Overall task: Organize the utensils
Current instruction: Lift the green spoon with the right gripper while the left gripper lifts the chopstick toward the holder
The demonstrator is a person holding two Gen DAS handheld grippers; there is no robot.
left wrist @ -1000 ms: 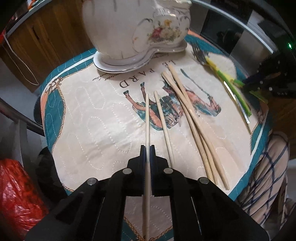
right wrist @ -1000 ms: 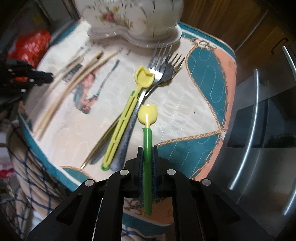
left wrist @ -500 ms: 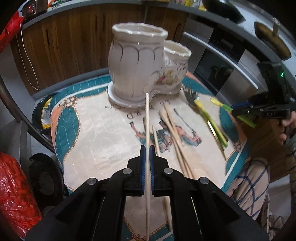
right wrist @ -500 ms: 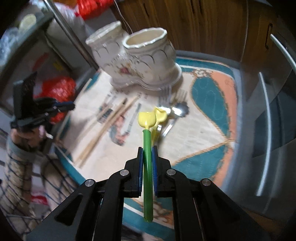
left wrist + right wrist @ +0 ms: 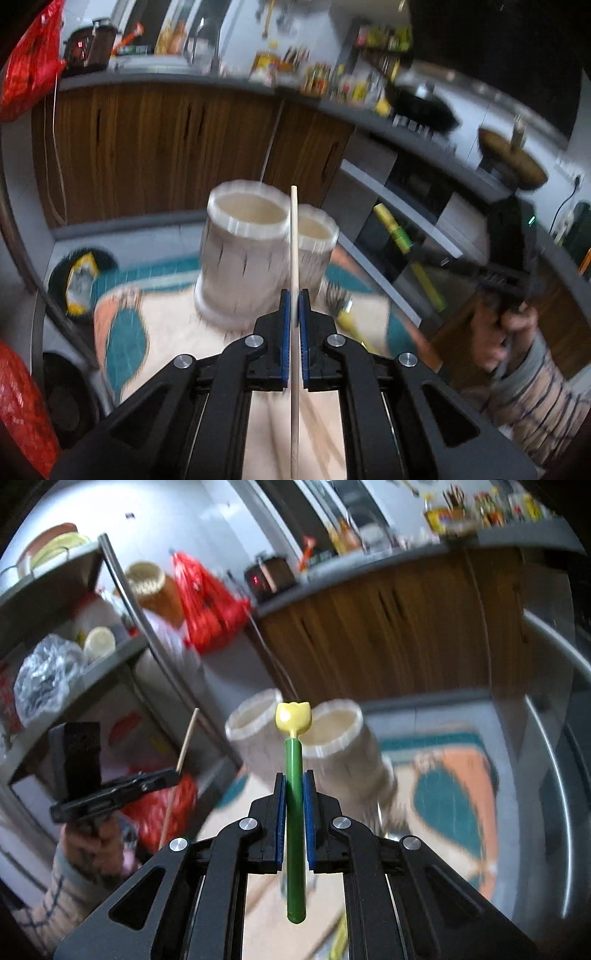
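Observation:
My left gripper (image 5: 294, 299) is shut on a wooden chopstick (image 5: 294, 258) and holds it upright, above the mat, in front of the white double-cup ceramic holder (image 5: 243, 258). My right gripper (image 5: 294, 781) is shut on a green utensil with a yellow tulip-shaped end (image 5: 294, 771), held upright before the same holder (image 5: 332, 738). The right gripper with the green utensil (image 5: 410, 254) shows at the right of the left wrist view. The left gripper with its chopstick (image 5: 184, 749) shows at the left of the right wrist view. Both views are motion-blurred.
The holder stands on a quilted teal and peach mat (image 5: 122, 332). Forks and a yellow utensil (image 5: 347, 317) lie on the mat beside the holder, and more chopsticks (image 5: 317, 424) lie below my left gripper. Wooden cabinets (image 5: 147, 147), a shelf rack (image 5: 74, 635) and red bags (image 5: 207, 602) surround the table.
Both grippers have lifted their utensils off the mat and tilted up, so the views swung from the mat to the holder's open tops and the kitchen behind.

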